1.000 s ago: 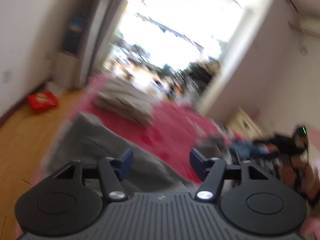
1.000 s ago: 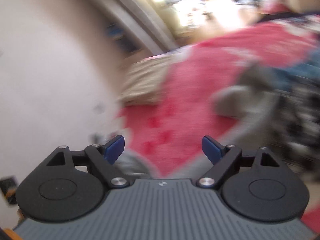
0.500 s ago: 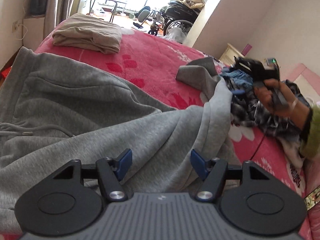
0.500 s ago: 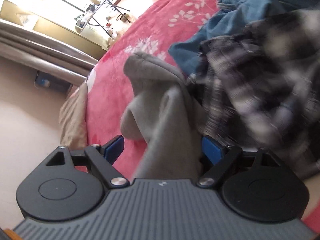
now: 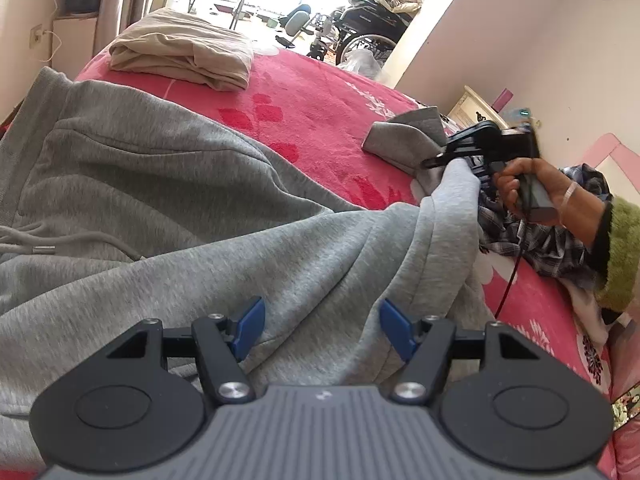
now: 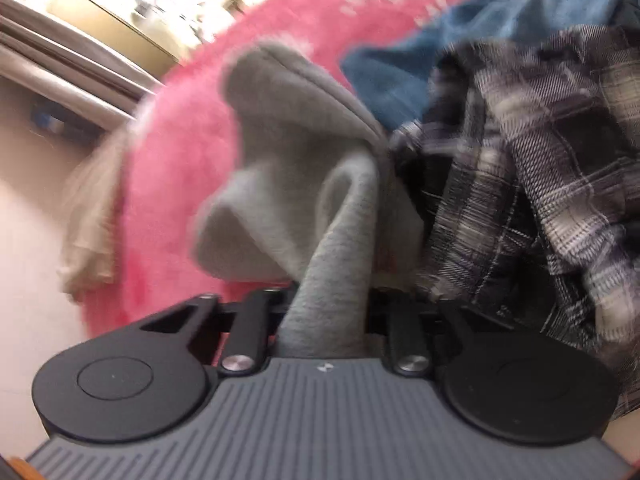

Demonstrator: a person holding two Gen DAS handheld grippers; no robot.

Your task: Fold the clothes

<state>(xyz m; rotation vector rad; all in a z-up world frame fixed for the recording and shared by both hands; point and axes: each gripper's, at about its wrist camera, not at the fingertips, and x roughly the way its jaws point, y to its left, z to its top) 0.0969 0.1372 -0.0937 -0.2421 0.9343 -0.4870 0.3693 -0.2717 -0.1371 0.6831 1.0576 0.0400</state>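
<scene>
Right gripper (image 6: 326, 312) tilts down at the far right, jaws closing on a bunched fold of the grey hoodie (image 5: 168, 208) spread across the red bedspread (image 5: 320, 112). Left gripper (image 5: 322, 330) hovers near, half open over the cloth, gripping nothing.

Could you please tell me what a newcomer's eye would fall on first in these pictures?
A large grey fleece hoodie sprawls across the bright red floral blanket. The right gripper is closing on its sleeve beside a plaid shirt, while a folded beige garment lies at the far end.
</scene>
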